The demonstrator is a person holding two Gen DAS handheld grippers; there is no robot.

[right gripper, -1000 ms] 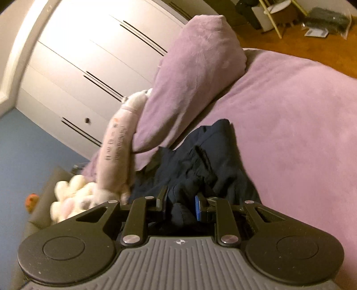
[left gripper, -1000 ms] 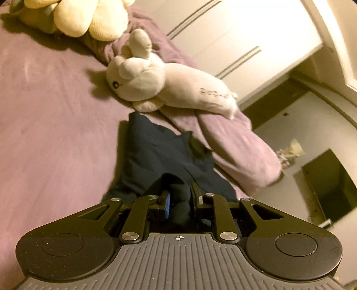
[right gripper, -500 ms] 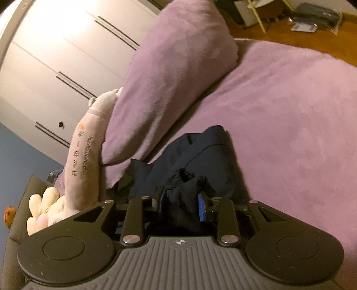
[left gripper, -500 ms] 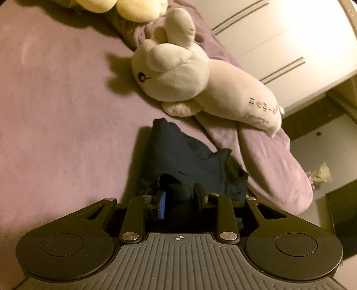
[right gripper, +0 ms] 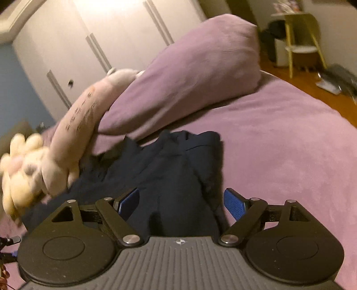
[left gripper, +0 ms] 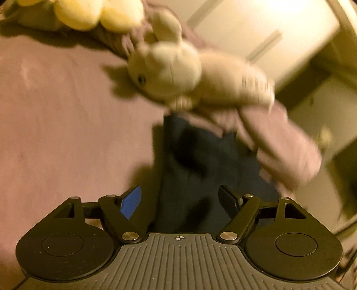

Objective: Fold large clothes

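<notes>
A dark navy garment lies bunched on the purple bed, its far end against the pillow; it also shows in the right wrist view. My left gripper is open, its fingers spread to either side of the cloth's near end. My right gripper is open too, straddling the other near part of the garment. Neither holds the cloth. The left wrist view is blurred by motion.
A cream plush rabbit lies across the purple pillow just beyond the garment. Yellow plush toys sit at the far left. White wardrobe doors stand behind the bed. A yellow stool stands on the wooden floor.
Both grippers were shut on the navy garment and have now opened and let it go. The garment now lies on the bed near the pillow.
</notes>
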